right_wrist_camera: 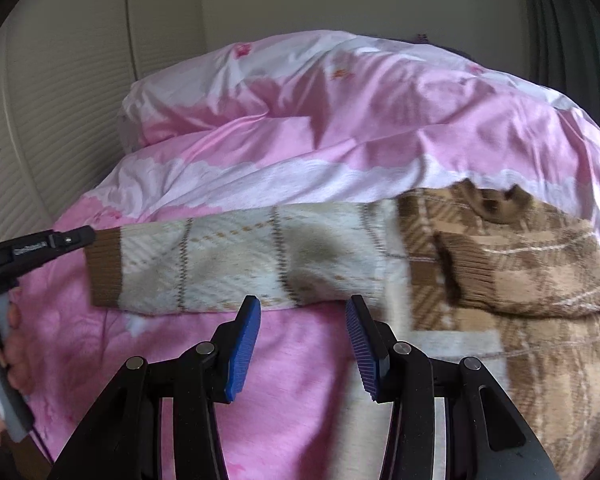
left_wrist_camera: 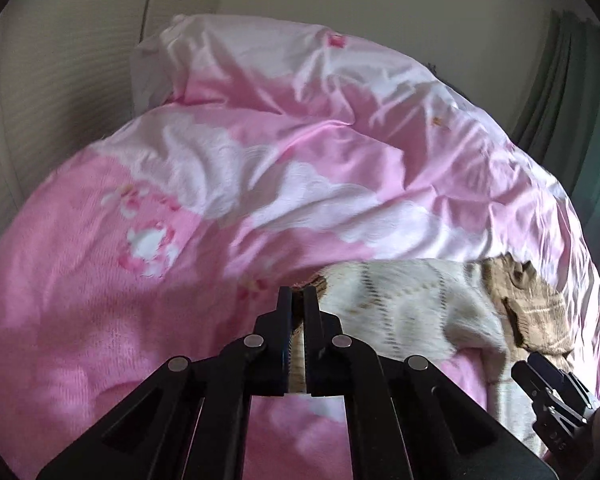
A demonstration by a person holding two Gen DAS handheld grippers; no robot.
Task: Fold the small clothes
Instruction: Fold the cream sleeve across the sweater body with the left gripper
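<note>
The left hand-held gripper (left_wrist_camera: 298,300) is clamped on the sweater (right_wrist_camera: 480,264) sleeve cuff (right_wrist_camera: 106,266); the right hand-held gripper (right_wrist_camera: 302,312), jaws apart, hovers near the sleeve. Folding has barely begun.

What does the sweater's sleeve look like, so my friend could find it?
Find the big pink quilt covering the bed. A brown checked sweater lies on it, and one sleeve stretches sideways. That sleeve is cream with thin diamond lines, ending in a brown ribbed cuff pinched by the left gripper.
</note>
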